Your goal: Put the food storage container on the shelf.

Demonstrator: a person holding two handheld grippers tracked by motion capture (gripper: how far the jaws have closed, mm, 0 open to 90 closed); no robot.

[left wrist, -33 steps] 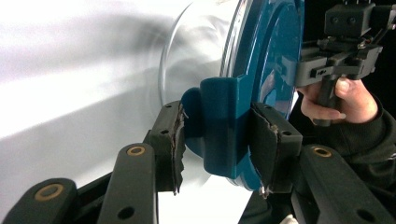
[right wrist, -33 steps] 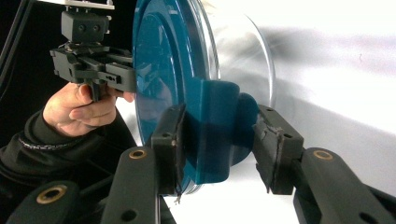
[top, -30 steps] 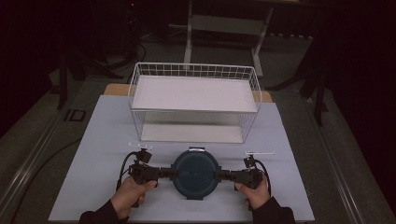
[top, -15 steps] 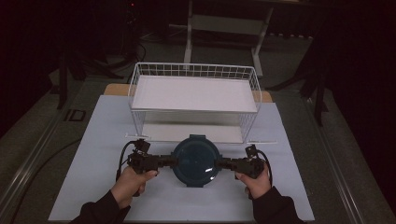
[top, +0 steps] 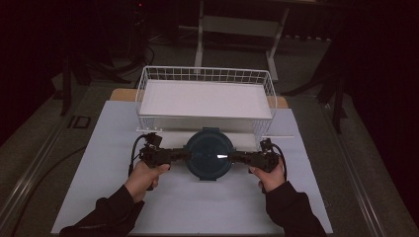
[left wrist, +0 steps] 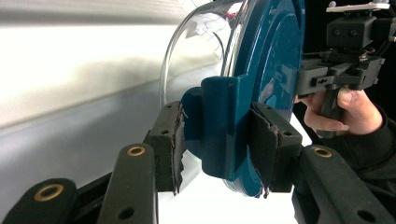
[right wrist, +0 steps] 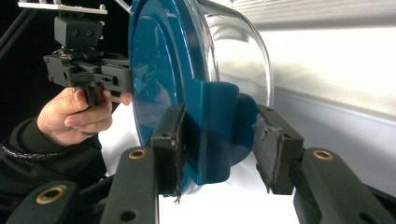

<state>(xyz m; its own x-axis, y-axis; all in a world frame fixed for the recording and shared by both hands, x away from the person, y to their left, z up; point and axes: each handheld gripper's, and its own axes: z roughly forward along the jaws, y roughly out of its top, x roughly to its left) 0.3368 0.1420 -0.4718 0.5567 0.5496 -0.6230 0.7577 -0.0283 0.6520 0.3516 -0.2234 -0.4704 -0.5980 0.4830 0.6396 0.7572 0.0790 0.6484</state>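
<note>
Teal-lidded clear bowl (top: 208,156) in high view: held between left gripper (top: 174,154) and right gripper (top: 239,157), above white desk (top: 197,207), just in front of wire basket (top: 205,98). Left gripper view: jaws clenched on lid's side tab (left wrist: 223,133); far hand (left wrist: 343,112) w/ other gripper. Right gripper view: jaws straddle opposite tab (right wrist: 219,126); one pad touching, other shows a gap, so grip uncertain. Judgement: rigid, glossy, likely slippery & breakable; tabs are best hold, keep level.

The container's teal lid (left wrist: 261,93) looks like glossy, smooth plastic; its bowl (left wrist: 196,60) is clear and shiny. The white basket (top: 205,79) is wire mesh. The surface (top: 207,207) looks matt.
</note>
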